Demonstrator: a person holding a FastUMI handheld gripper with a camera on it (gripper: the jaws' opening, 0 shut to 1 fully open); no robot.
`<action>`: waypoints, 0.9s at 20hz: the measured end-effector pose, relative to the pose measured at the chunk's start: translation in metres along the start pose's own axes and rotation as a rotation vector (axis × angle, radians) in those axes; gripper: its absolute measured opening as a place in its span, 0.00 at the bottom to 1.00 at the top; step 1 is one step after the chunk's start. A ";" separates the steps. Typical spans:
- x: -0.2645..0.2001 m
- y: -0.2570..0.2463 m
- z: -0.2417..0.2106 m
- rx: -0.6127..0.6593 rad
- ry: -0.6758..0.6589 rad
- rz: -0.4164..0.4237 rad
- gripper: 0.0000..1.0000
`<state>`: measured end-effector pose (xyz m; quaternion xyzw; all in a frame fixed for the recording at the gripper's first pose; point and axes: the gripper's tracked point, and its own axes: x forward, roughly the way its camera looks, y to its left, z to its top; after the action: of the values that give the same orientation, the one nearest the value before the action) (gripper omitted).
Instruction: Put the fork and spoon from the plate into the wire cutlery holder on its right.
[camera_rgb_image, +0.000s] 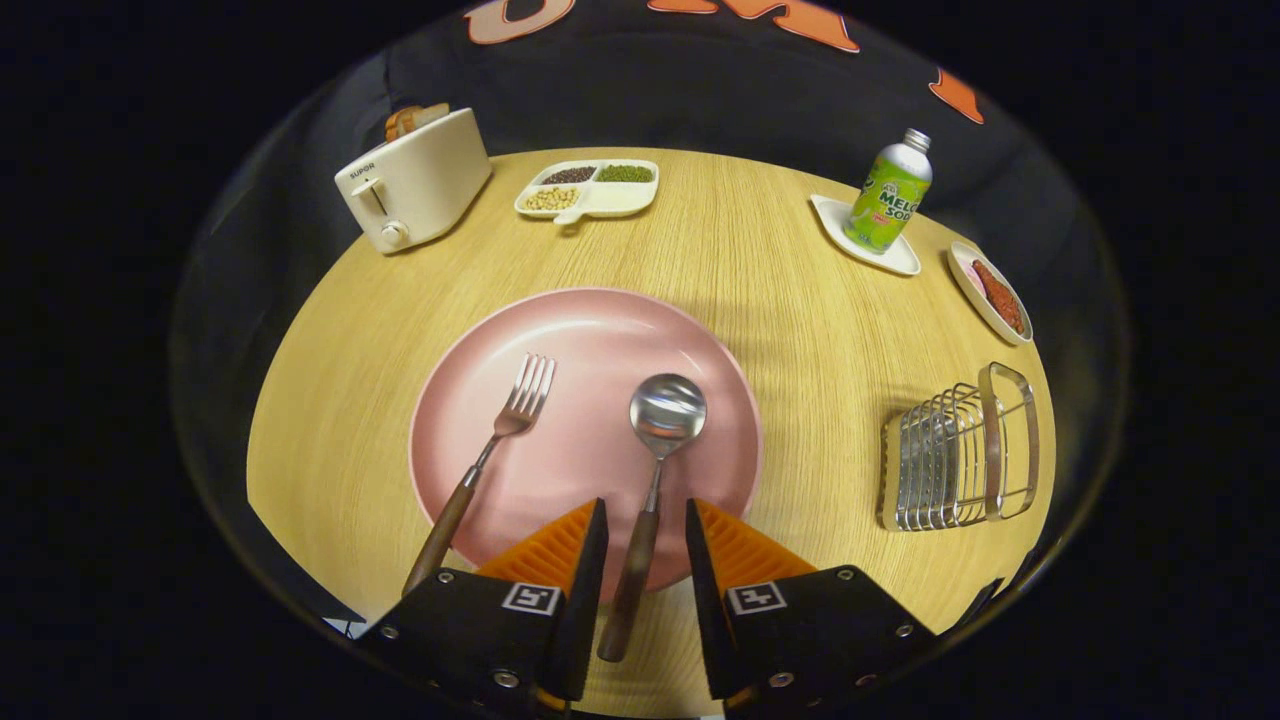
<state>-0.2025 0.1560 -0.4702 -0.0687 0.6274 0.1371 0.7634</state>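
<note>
Straddling the wooden handle of the steel spoon (652, 470), the gripper (646, 520) sits released, its two fingers spread to either side of the handle with a visible gap on both sides, so neither finger presses on it. Spoon lies on the round pink plate (590, 330), bowl pointing far, handle running near and sticking out over the plate's near rim, between the fingers. Steel fork with a wooden handle (490, 450) lies left of the spoon on the same plate, tines toward the far side, handle angled near-left and overhanging the plate rim beside the left finger, apart from the spoon. Plate rests on the round light wood-grain table (780, 300), just ahead of the fingers. Silver wire cutlery holder (955, 450) stands on the table right of the plate, well apart from it, nothing visible inside it. Far left sits a cream toaster (415, 180) with bread slices poking out of the top. Right of the toaster is a white divided tray (590, 190) with dark, green and pale beans in separate compartments. Far right, a green soda bottle with a silver cap (890, 190) stands upright on a small white dish (900, 262). Right of that, a small oval dish with red food (990, 292) sits near the table edge.
</note>
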 end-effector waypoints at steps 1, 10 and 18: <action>0.002 -0.001 -0.002 0.008 0.018 -0.007 0.38; -0.004 -0.001 0.005 0.047 0.017 0.062 0.05; -0.064 -0.041 0.036 0.031 -0.109 0.045 0.05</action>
<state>-0.1676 0.1190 -0.4026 -0.0352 0.5885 0.1483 0.7940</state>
